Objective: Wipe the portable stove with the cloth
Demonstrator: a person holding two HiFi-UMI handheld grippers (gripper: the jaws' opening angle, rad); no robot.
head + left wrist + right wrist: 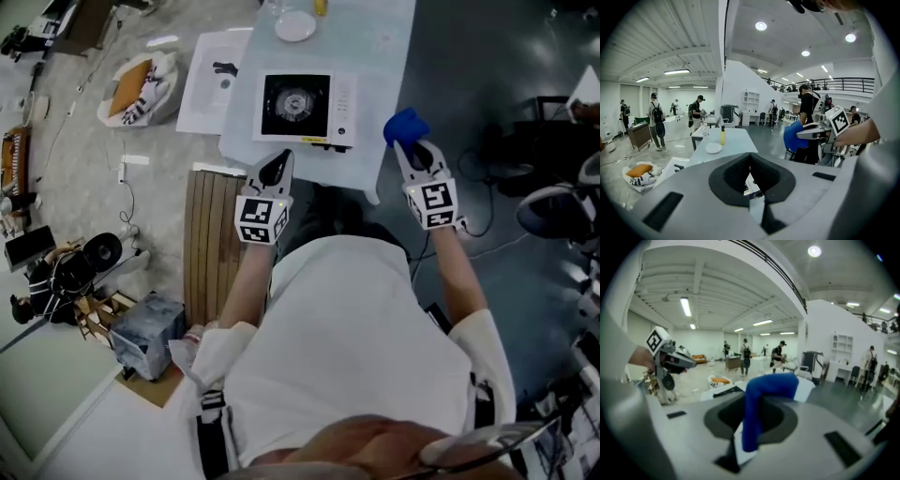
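Observation:
The portable stove, white with a black burner well, sits at the near edge of a white table. My right gripper hovers off the table's right corner, shut on a blue cloth that bunches out past its tips. In the right gripper view the cloth hangs pinched between the jaws of the gripper. My left gripper is held just in front of the stove, shut with nothing in it. From the left gripper view, the right gripper and cloth show off to the right.
A white plate and a yellow bottle stand on the table beyond the stove. A slatted wooden bench lies left of me. On the floor are a white sheet and a bag. A chair stands at right.

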